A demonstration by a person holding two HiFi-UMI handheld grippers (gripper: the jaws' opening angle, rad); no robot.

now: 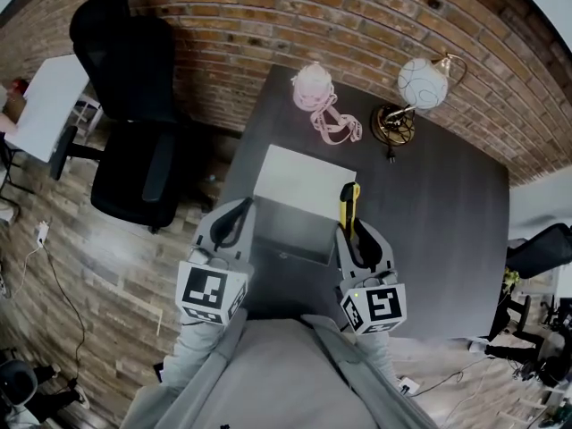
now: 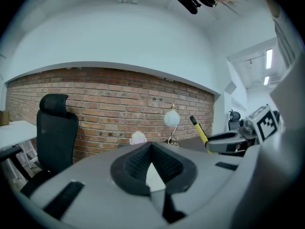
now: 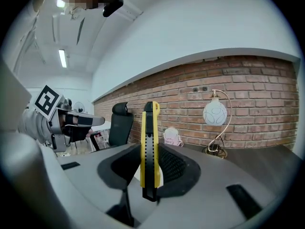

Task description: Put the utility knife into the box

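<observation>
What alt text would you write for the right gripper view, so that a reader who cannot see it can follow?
The right gripper holds a yellow and black utility knife upright between its jaws. Behind it are a dark table, a brick wall, a globe lamp and a black chair.

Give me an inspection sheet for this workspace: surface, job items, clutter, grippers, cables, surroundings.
Surface: dark grey table, matte.
Job's things: white rectangular open box at the table's near middle. The yellow-and-black utility knife is by the box's right edge, not yet inside.
Clutter: pink round object with looped strap and white globe lamp on brass base, both at the far edge.
Grippers: right gripper is shut on the knife. Left gripper has its jaws together with nothing between them.
Cables: lamp cord end lies on the table. Thin floor cables run at left.
Surroundings: black office chair, red brick wall, white desk.
</observation>
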